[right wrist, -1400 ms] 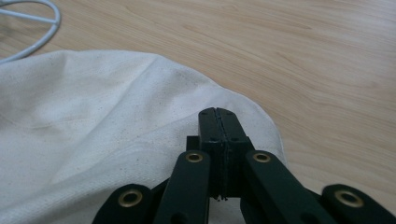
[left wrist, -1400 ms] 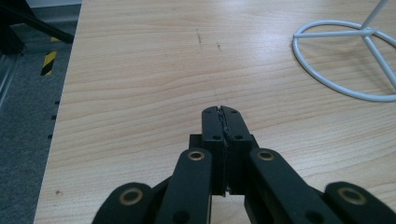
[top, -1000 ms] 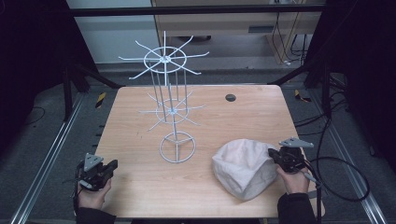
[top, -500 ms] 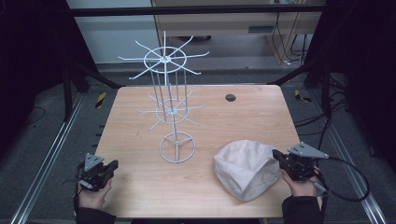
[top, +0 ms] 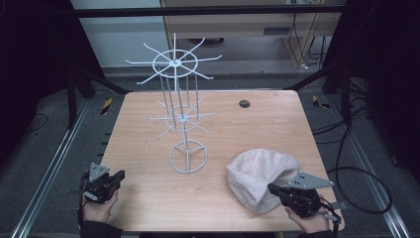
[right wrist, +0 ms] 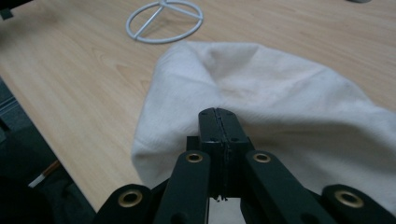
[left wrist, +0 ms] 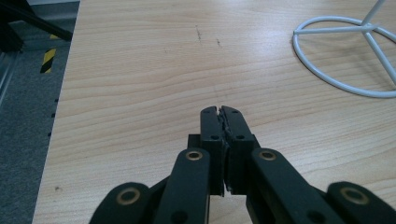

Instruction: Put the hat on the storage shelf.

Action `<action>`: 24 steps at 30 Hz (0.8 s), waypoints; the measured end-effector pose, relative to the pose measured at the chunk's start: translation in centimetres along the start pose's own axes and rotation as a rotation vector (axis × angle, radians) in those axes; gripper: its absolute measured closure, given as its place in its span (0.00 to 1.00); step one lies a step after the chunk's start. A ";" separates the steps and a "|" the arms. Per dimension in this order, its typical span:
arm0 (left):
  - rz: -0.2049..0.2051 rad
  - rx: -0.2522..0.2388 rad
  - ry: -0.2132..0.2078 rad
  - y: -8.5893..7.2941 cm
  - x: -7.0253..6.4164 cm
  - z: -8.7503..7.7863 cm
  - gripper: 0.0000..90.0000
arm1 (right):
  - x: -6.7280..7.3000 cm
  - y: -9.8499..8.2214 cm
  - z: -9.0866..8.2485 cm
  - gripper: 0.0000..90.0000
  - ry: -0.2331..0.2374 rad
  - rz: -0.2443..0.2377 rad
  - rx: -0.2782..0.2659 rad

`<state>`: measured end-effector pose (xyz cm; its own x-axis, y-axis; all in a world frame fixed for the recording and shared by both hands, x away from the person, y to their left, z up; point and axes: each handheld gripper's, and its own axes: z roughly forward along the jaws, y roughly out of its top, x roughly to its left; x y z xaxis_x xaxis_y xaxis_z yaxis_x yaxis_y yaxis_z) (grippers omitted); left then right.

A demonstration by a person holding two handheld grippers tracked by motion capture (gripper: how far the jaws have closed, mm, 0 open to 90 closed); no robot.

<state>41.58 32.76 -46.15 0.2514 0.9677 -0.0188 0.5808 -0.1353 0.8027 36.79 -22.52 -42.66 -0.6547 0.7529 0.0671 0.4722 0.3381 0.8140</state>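
A crumpled white cloth [top: 257, 173] lies on the wooden table [top: 257, 124] at the front right. My right gripper [top: 271, 187] sits at the cloth's near edge, pointing left over it. In the right gripper view its jaws [right wrist: 218, 111] are shut tight above the white cloth [right wrist: 280, 93], with no fabric seen between them. My left gripper [top: 119, 174] rests at the table's front left corner. Its jaws [left wrist: 220, 109] are shut over bare wood with nothing in them.
A tall white wire rack [top: 183, 119] with spoked tiers stands mid-table on a ring base [left wrist: 345, 60], also seen as a ring [right wrist: 163, 21] beyond the cloth. A small black disc [top: 244, 103] lies at the back. Table edges are close to both hands.
My right gripper has drawn back from the cloth's right side toward the table's front edge. The left gripper and the rack have stayed put.
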 end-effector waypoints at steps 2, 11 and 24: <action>0.006 0.007 0.002 0.0 0.0 0.1 0.98 | 0.2 -0.5 0.0 1.00 0.015 0.007 0.011; 0.007 0.006 0.004 0.0 0.0 0.0 0.98 | 1.6 -1.0 1.4 1.00 0.065 -0.010 0.047; 0.011 0.008 0.009 0.0 0.0 0.2 0.98 | 2.0 0.5 5.4 1.00 -0.024 0.009 0.010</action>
<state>41.74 32.68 -46.23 0.2512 0.9679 -0.0046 0.5844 -0.1479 0.7979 38.92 -17.84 -45.20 -0.6359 0.7694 0.0607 0.4845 0.3368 0.8074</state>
